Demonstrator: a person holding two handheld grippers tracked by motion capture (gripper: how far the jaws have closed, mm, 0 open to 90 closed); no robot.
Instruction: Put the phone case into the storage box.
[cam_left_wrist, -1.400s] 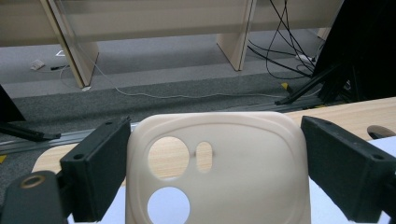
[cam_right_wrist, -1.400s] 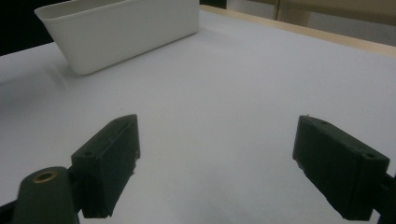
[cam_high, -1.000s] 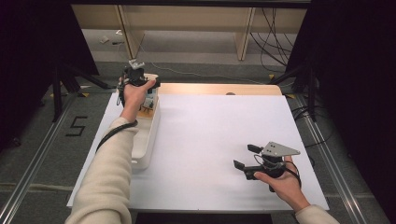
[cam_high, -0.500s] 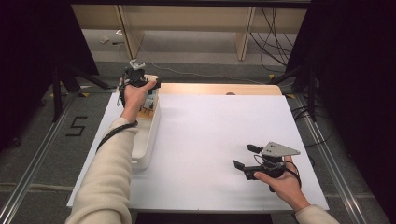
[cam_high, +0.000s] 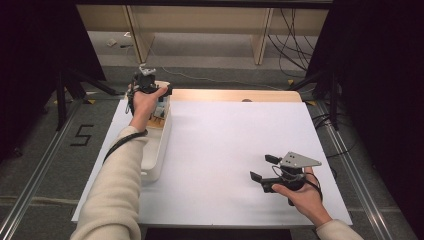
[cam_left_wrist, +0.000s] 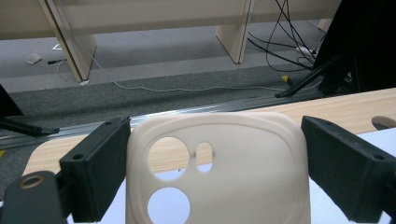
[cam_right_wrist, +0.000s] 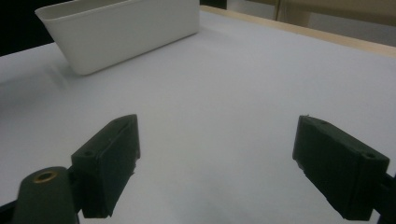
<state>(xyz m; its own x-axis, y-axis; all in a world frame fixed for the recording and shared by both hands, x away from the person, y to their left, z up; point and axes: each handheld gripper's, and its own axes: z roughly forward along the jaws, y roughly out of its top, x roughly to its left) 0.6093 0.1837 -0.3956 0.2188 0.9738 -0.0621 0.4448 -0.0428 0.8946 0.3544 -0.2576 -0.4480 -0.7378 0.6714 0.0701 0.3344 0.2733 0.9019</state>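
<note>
Nearby, white bin (cam_high: 159, 150) under left gripper (cam_high: 146, 82) with phone case (cam_left_wrist: 217, 172).

Left hand-held gripper (cam_high: 148, 86) raised over the far end of a white bin (cam_high: 159, 145), right hand-held gripper (cam_high: 264, 172) low over the white counter (cam_high: 220, 140), well apart

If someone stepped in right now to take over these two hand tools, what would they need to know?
Left gripper: above the far end of the white bin; a cream phone case stands between its jaws, touching the left jaw, a small gap at the right.
Right gripper: open, holding nothing, low over the white table.
Done: case lifted.
Left: likely setting it on the table.
</note>
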